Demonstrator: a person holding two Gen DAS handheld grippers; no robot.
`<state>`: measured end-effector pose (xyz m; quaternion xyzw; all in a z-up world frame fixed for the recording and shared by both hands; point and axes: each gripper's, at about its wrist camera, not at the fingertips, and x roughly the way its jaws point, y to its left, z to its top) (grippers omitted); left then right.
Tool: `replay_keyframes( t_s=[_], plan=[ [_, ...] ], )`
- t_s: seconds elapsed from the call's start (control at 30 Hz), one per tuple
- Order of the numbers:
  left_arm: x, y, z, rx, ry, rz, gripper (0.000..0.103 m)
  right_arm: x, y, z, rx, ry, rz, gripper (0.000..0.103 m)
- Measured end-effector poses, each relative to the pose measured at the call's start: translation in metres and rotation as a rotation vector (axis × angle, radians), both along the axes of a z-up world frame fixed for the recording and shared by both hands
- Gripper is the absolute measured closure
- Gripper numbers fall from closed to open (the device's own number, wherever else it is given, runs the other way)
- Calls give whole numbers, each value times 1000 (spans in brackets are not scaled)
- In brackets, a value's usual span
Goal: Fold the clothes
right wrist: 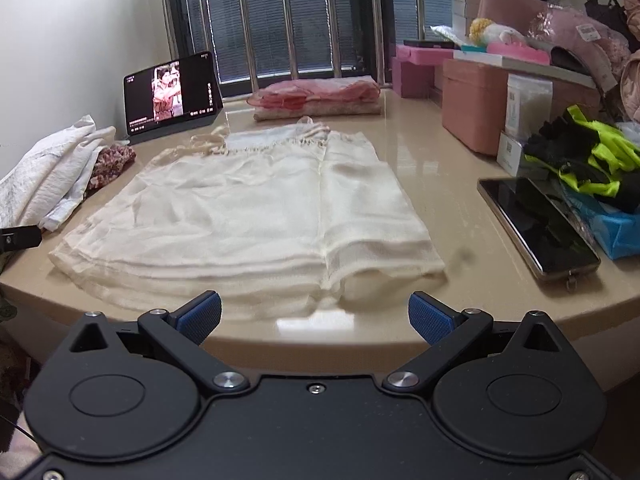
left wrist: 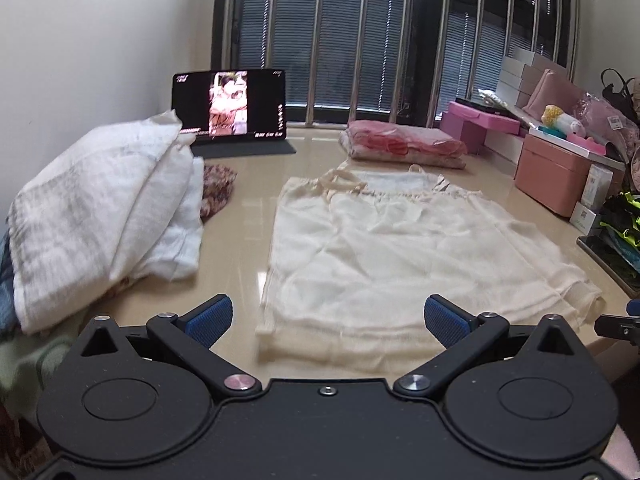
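A cream strappy top (left wrist: 384,256) lies flat on the beige table (left wrist: 240,216), its straps toward the window and its hem toward me. In the right wrist view the same top (right wrist: 248,216) has its right side folded over the middle. My left gripper (left wrist: 329,322) hangs open just short of the hem's left part, holding nothing. My right gripper (right wrist: 315,316) is open too, over the table's front edge near the hem's right part. A sliver of the right gripper shows at the left wrist view's right edge.
A pile of white cloth (left wrist: 104,216) sits at the left. Folded pink cloth (left wrist: 404,144) lies by the window, beside a tablet (left wrist: 230,104) playing video. Pink boxes (left wrist: 552,176), a phone (right wrist: 536,228) and black-and-yellow fabric (right wrist: 584,160) crowd the right side.
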<state>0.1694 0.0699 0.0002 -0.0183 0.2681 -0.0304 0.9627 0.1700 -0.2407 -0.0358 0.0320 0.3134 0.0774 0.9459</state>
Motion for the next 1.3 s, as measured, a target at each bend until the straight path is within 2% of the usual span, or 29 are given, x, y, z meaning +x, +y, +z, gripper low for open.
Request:
replay_keyframes(
  t_s=[0.13,0.3,0.63,0.97,1.17,1.3],
  plan=[
    [11,-5,4,4,-13,-7,0,11,3,6,-16,-35,0,2],
    [29,-11,11,0,-22,-17,0,28,5,15,13,-49,24,2],
    [85,-30,10,54,-54,-19,0,69,23,24,-7,-57,72,2],
    [163,-36,-18,89,32,-30,0,127,37,33,-31,-40,89,2],
    [191,-36,-43,130,72,-11,0,152,49,35,-24,-31,106,2],
    [203,-30,-54,119,89,11,0,165,60,35,-33,-24,125,2]
  ],
)
